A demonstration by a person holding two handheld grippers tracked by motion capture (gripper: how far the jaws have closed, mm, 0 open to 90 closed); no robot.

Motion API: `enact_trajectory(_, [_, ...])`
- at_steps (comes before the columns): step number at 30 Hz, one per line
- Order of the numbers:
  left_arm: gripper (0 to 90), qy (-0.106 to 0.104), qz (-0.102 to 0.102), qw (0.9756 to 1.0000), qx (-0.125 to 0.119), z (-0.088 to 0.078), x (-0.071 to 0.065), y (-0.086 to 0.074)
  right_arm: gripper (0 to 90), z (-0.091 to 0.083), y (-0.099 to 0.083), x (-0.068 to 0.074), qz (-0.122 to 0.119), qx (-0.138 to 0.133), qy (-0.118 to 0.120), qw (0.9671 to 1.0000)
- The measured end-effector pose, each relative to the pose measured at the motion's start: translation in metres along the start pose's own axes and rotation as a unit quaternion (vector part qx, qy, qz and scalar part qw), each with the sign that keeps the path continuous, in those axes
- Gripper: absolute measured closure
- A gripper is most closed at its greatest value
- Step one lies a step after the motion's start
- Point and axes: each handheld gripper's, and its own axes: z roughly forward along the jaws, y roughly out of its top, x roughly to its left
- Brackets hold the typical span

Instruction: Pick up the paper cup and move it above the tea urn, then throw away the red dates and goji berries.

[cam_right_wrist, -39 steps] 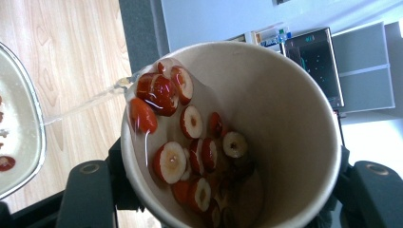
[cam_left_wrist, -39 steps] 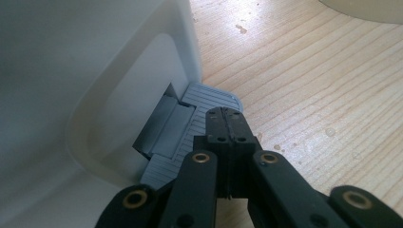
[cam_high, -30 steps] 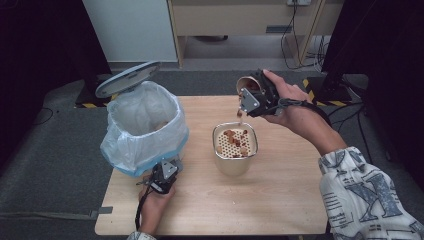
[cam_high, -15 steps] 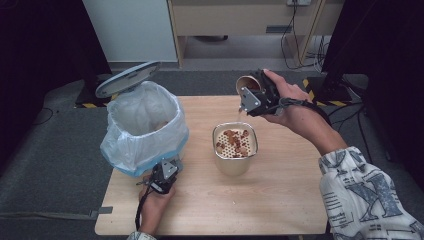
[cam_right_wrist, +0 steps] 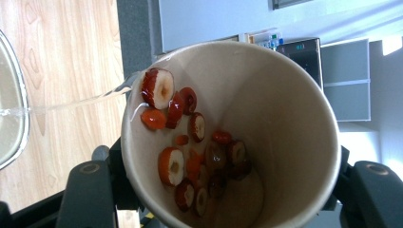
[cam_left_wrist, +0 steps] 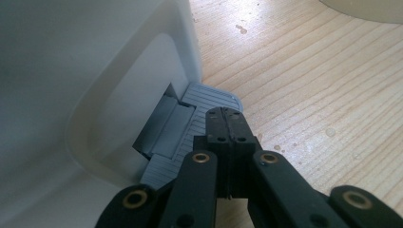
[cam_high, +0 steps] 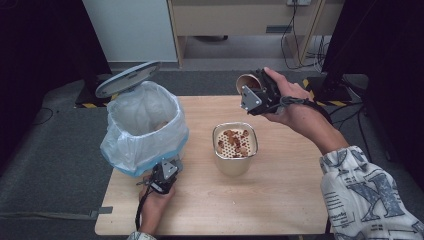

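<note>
My right gripper (cam_high: 251,86) is shut on a paper cup (cam_high: 247,80), tipped over a metal container (cam_high: 235,164) with a perforated strainer at the table's middle. Red date slices (cam_high: 236,140) lie on the strainer. In the right gripper view the cup (cam_right_wrist: 285,118) lies on its side between the black fingers (cam_right_wrist: 90,190), slices (cam_right_wrist: 190,142) cling inside it, and a thin stream of water (cam_right_wrist: 81,102) runs from its lip to the container's rim (cam_right_wrist: 12,118). My left gripper (cam_left_wrist: 227,116) is shut, its tips resting on the grey ribbed pedal (cam_left_wrist: 199,102) of a white bin (cam_left_wrist: 95,71).
The bin (cam_high: 125,150), lined with a clear bag, stands at the table's left with its grey lid (cam_high: 127,79) raised. My left gripper (cam_high: 162,176) sits at its front foot. The wooden table (cam_high: 280,200) carries water drops. Cables and a cabinet lie beyond the far edge.
A few more date slices have landed on the strainer. Both hands have kept still, and the bin lid stays up.
</note>
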Motion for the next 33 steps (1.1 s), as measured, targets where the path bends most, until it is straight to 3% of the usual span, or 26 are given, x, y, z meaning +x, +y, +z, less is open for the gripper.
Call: enact_trajectory(33, [89.5,0.001,0.001,1.0000,-0.001,0.000,0.000,0.000,33.1,-0.004,0.003,-0.011,-0.015,0.001,-0.012,0.9998])
